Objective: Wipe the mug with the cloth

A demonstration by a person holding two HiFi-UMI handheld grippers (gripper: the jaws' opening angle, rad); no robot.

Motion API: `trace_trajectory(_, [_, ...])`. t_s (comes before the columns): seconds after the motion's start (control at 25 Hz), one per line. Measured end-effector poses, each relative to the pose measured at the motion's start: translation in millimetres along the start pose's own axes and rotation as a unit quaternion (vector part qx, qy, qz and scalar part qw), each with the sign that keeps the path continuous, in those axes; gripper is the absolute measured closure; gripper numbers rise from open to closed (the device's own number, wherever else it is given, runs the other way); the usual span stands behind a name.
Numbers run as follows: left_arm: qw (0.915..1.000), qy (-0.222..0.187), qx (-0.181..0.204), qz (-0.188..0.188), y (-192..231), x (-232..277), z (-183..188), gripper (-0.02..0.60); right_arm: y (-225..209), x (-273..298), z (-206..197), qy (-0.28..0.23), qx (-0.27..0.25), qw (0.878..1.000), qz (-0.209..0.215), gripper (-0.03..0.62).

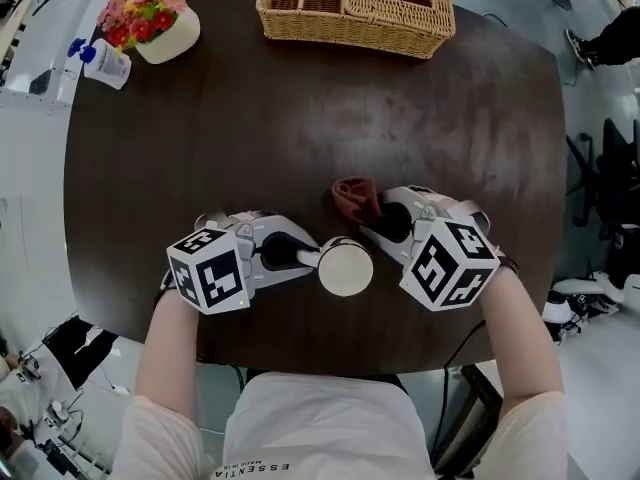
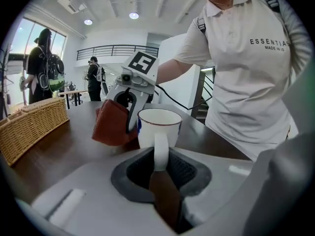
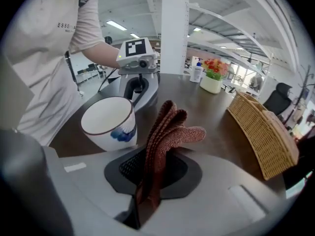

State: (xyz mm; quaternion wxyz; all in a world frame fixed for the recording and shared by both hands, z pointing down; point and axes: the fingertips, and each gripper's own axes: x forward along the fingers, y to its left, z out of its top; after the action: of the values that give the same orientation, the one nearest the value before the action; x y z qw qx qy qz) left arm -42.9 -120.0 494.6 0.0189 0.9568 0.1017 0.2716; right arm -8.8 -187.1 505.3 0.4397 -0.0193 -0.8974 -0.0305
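My left gripper (image 2: 160, 168) is clenched on the handle of the white ceramic mug with a thin dark rim and a blue mark on its side (image 2: 158, 127). The handle runs straight down between the two dark pads. In the head view the mug sits between my two grippers, over the near edge of the dark brown wooden table (image 1: 300, 118), with its open mouth facing up. I cannot tell whether its base rests on the tabletop.

My right gripper (image 3: 150, 181) is clamped on the rust-red knitted cloth (image 3: 167, 132), which is bunched in folds and stands up out of the jaws, one flap flopping to the side. The cloth hangs just beside the mug's wall, on the side away from the handle. I cannot make out whether the two touch.

At the far edge of the table stands a woven wicker basket with compartments (image 1: 355, 8). At the far left corner are a white pot of red, pink and yellow flowers (image 1: 150, 18) and a small white bottle with a blue cap (image 1: 105, 65).
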Motion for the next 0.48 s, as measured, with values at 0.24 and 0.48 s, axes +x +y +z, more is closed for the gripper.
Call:
trace_trajectory(0.24, [0.9996, 0.005, 0.008, -0.028, 1, -1, -3, 0.502, 8, 14, 14, 0.006, -0.083, 0.989, 0.119, 0.514])
trace_trajectory(0.48, [0.9994, 0.002, -0.004, -0.035, 3, -2, -1, 0.502, 23, 17, 13, 0.077, -0.272, 0.94, 0.192, 0.516])
